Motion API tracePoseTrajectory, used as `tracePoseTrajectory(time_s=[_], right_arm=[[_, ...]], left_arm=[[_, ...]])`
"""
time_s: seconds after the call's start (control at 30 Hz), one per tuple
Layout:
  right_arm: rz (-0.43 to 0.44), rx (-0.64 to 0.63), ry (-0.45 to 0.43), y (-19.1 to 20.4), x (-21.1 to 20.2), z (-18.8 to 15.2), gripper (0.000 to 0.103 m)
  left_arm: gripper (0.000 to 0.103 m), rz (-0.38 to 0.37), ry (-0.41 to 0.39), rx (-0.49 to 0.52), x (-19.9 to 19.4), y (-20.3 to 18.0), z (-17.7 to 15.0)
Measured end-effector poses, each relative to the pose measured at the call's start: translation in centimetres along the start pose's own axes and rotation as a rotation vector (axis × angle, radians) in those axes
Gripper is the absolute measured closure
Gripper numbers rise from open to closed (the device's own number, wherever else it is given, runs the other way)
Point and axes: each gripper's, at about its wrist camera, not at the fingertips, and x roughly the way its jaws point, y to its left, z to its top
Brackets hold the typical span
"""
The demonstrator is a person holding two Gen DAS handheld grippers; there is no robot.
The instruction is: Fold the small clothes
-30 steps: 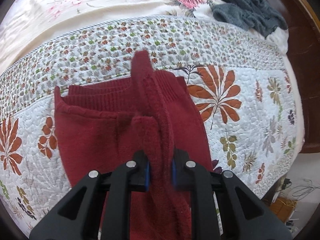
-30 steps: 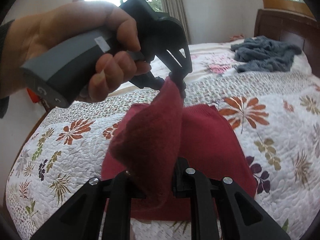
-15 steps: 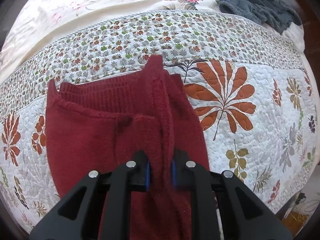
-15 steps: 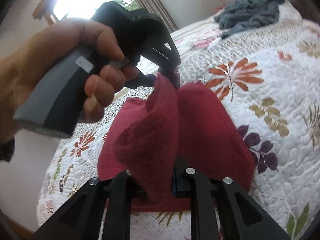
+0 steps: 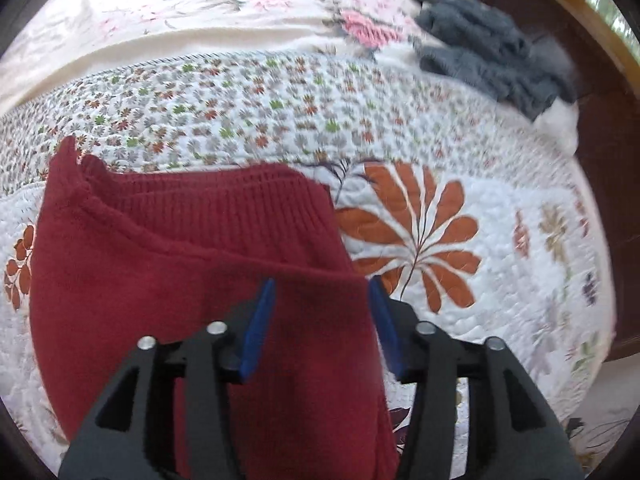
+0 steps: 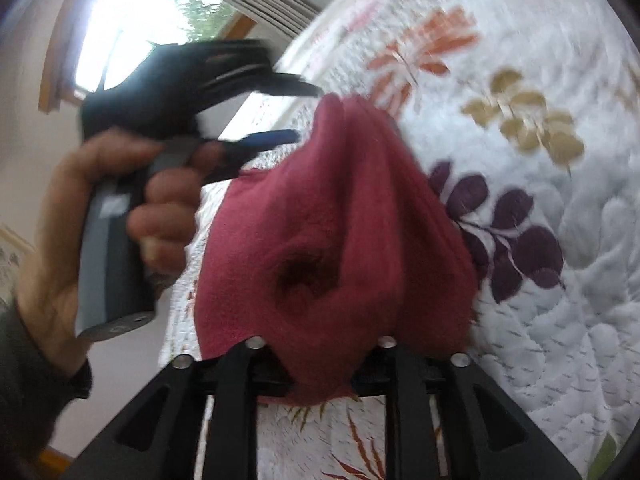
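A dark red knit garment (image 5: 180,280) lies partly folded on the flowered quilt (image 5: 500,240), its ribbed hem toward the pillows. My left gripper (image 5: 322,300) hovers over its right part, open, blue pads (image 5: 260,320) wide apart with flat cloth under them. In the right wrist view the red garment (image 6: 340,220) is bunched up and runs into my right gripper (image 6: 320,364), which is shut on it; its fingertips are hidden by cloth. A hand (image 6: 120,216) holds the left gripper (image 6: 304,110) just left of the raised fold, not touching it.
A crumpled grey knit garment (image 5: 480,52) lies at the far right of the bed near the dark wooden headboard (image 5: 600,140). A cream flowered sheet (image 5: 200,12) covers the far side. A bright window (image 6: 132,32) is behind the hand. The quilt's edge falls off at right.
My left gripper has opened and let go of the red fold, which now lies flat. The right gripper still grips its end, and its view has tilted and drawn closer.
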Motion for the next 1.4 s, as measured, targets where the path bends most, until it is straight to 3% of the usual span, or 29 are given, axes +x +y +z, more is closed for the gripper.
tracePoseTrajectory(time_s=[0.13, 0.27, 0.33, 0.53, 0.63, 0.67, 0.73, 0.83, 0.9, 0.93, 1.0, 1.07, 1.17, 1.2, 1.27, 1.33, 1.4], right_arm=[[0.1, 0.076, 0.084, -1.8, 0.1, 1.1, 0.069], [0.213, 0.151, 0.163, -2.5, -0.4, 2.7, 0.041], [0.244, 0.175, 0.207, -2.6, -0.4, 4.0, 0.034], [0.186, 0.097, 0.364, -1.5, 1.8, 6.3, 0.031], [0.124, 0.002, 0.377, 0.3, 1.4, 6.6, 0.075], [0.119, -0.01, 0.356, 0.6, 0.9, 6.8, 0.078], [0.075, 0.005, 0.325, -0.1, 0.5, 6.9, 0.078], [0.016, 0.01, 0.366, -1.4, 1.6, 6.0, 0.076], [0.019, 0.0, 0.334, -0.7, 0.6, 6.8, 0.062], [0.005, -0.015, 0.282, -0.2, -0.6, 7.2, 0.05], [0.021, -0.046, 0.205, 1.1, -1.9, 8.6, 0.046], [0.049, -0.047, 0.235, 1.8, -0.9, 9.6, 0.046], [0.008, -0.05, 0.317, 2.0, 2.6, 9.9, 0.046], [-0.011, -0.046, 0.338, 1.7, 2.9, 9.6, 0.048], [-0.026, -0.089, 0.344, 2.4, 3.5, 9.2, 0.081], [-0.019, -0.124, 0.278, 3.2, 2.1, 9.1, 0.09], [-0.062, -0.126, 0.24, 2.4, 1.8, 9.0, 0.092]], left_arm=[[0.044, -0.112, -0.039, -0.01, -3.3, 2.5, 0.1], [0.043, -0.22, -0.039, 0.007, -7.6, 5.8, -1.6], [0.043, -0.286, -0.035, 0.002, -9.7, 8.0, -3.5], [0.044, -0.477, 0.055, -0.006, -11.4, 11.9, -10.4], [0.046, -0.542, 0.096, 0.021, -10.6, 11.8, -12.8], [0.046, -0.557, 0.102, 0.019, -10.2, 11.8, -13.3], [0.046, -0.533, 0.141, 0.011, -8.3, 12.0, -14.1], [0.056, -0.456, 0.215, -0.02, -4.5, 12.7, -15.2], [0.057, -0.456, 0.228, -0.034, -3.6, 13.0, -15.5], [0.057, -0.472, 0.22, -0.035, -3.8, 12.9, -15.5], [0.057, -0.513, 0.196, -0.034, -4.8, 12.5, -15.3], [0.057, -0.548, 0.171, -0.016, -5.8, 12.0, -15.2], [0.056, -0.559, 0.169, 0.006, -6.0, 11.1, -15.4], [0.056, -0.543, 0.181, 0.003, -5.6, 11.1, -15.6], [0.058, -0.496, 0.233, -0.011, -3.4, 11.3, -16.1], [0.062, -0.473, 0.251, -0.019, -2.2, 11.7, -16.7], [0.064, -0.478, 0.244, -0.02, -2.0, 11.8, -16.9]])
